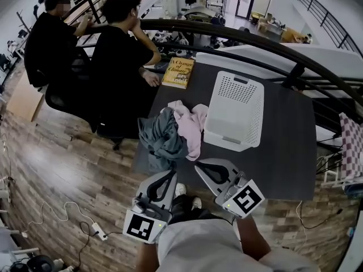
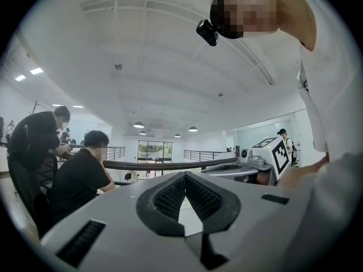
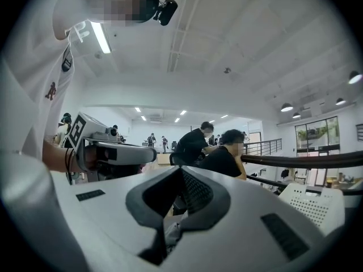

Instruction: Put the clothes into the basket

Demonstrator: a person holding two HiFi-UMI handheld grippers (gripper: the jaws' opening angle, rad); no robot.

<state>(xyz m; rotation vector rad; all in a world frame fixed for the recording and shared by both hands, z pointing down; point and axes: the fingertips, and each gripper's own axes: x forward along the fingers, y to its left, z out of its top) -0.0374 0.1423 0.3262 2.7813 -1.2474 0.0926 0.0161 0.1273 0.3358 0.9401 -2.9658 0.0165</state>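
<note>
So both the left gripper [image 1: 172, 173] and right gripper [image 1: 199, 166] have their fingers clenched on nothing, low at the near edge of the tabletop [image 1: 283, 152]. The clothes [image 1: 173, 132] sit heaped just beyond them, grey garment [image 1: 159, 137] left, pink garment [image 1: 193, 126] right against the white basket [image 1: 235, 109]. I'd say the left gripper is nearer the grey one, and the basket is a short carry to the right.

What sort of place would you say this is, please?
Probably an open-plan office or lab, seen from a mezzanine. A curved railing overlooks cluttered desks below, people sit working nearby, and a table holds a basket and clothes.
</note>
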